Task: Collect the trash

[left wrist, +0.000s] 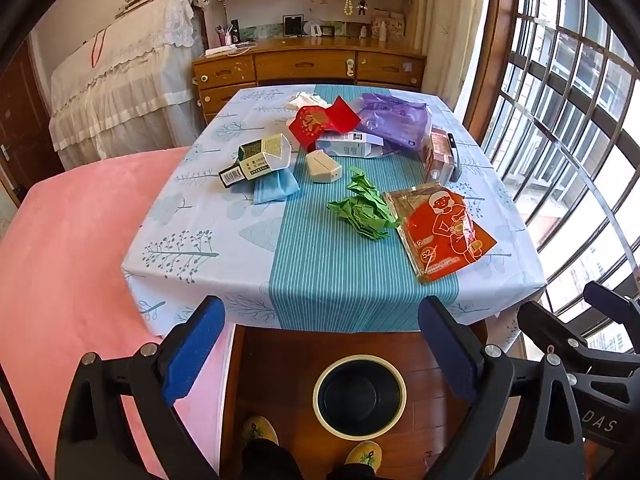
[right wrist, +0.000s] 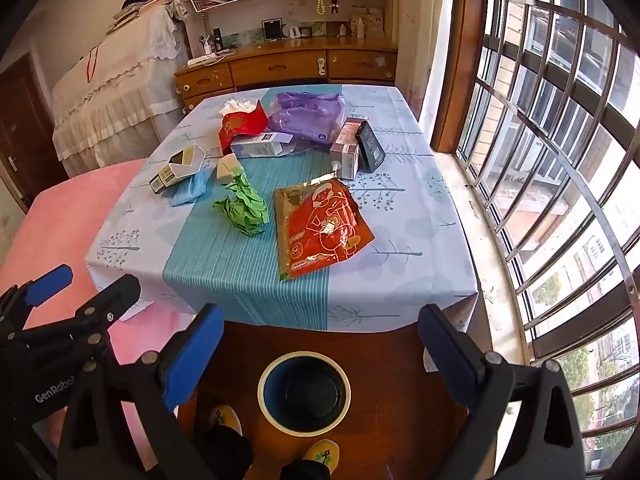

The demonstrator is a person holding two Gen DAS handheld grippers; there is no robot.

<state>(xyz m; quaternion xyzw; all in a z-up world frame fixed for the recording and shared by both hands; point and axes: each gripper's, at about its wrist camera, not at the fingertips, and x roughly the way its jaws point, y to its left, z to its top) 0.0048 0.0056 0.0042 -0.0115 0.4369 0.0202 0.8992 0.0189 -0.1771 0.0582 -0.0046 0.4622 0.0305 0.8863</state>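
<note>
**On the desk: all trash still waiting**

On the desk, nothing collected yet: crumpled green paper, orange foil packet, red envelope, purple plastic bag, small cartons, blue mask. Below the near edge, on the floor, bin seemingly empty. Left gripper and right gripper both spread wide, empty, poised short of the desk. Whole job left, apparently.

Left tongs and right tongs gape wide, angled downward.
</note>
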